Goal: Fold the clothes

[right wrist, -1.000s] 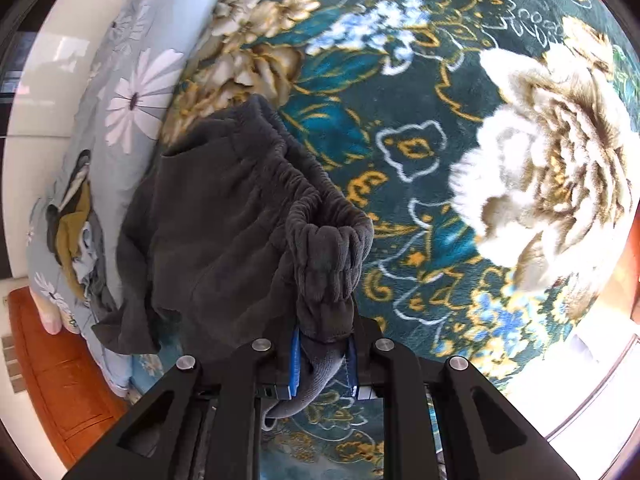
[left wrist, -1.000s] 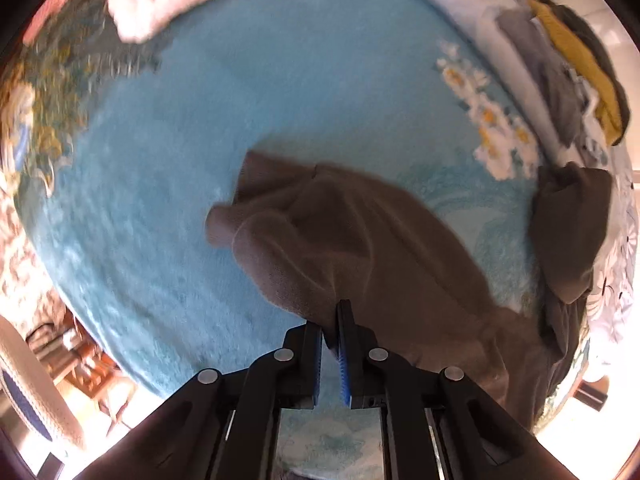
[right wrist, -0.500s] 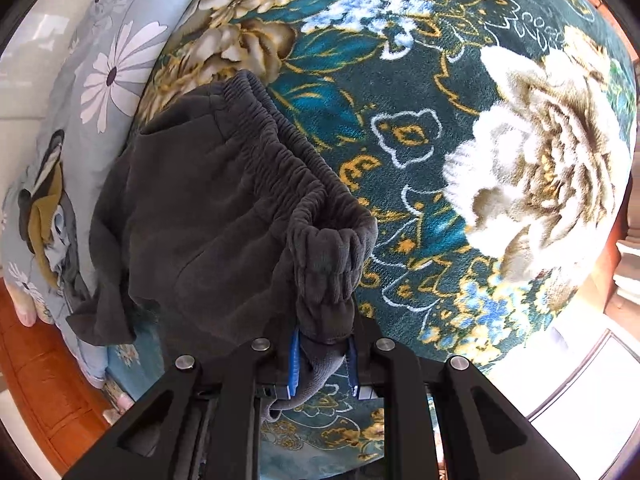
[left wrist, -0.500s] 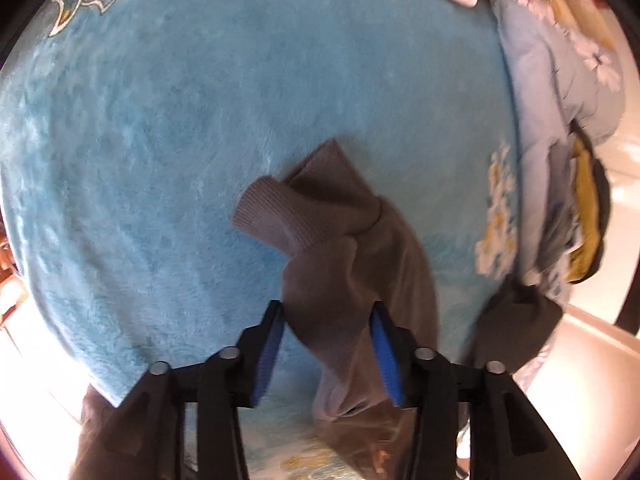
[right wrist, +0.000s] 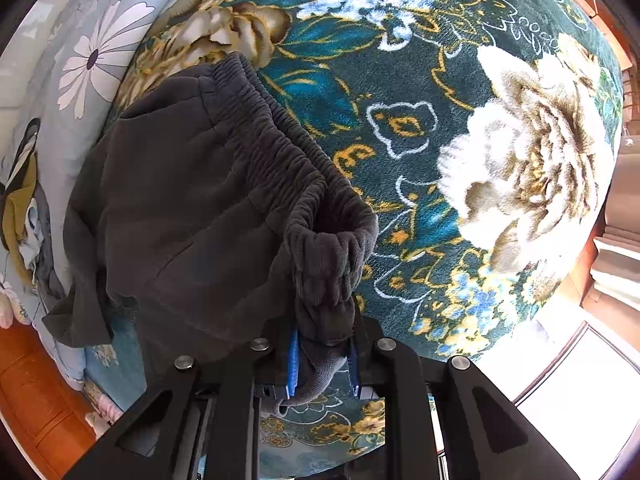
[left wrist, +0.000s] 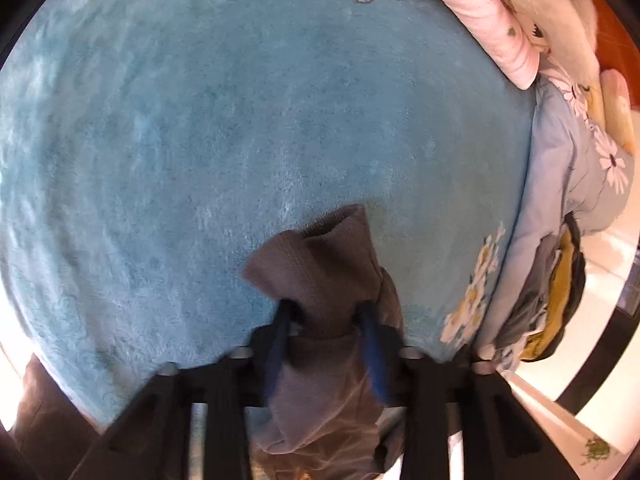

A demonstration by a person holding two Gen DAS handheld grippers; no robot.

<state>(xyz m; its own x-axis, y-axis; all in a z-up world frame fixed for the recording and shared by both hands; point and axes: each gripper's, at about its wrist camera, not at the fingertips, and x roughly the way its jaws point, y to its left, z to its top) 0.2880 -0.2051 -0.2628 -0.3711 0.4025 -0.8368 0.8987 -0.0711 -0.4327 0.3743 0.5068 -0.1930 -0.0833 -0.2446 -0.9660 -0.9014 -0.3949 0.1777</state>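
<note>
Trousers (right wrist: 192, 184): right gripper (right wrist: 322, 354) fingers clamp waistband; left gripper (left wrist: 326, 338) fingers, just closing, pinch cuff (left wrist: 316, 264). Step: grasp secured. Next: bring cuff to waistband over bed (left wrist: 200, 120).

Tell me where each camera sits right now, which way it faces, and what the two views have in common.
Left wrist: sits on the left gripper, facing steeply down at the light blue blanket; its black fingers have just been closing on the ribbed cuff.
Right wrist: sits on the right gripper, facing steeply down at the dark floral blanket; its fingers clamp the elastic waistband.
Shared: the daisy-print bedding with a dark and mustard clothes pile.
</note>
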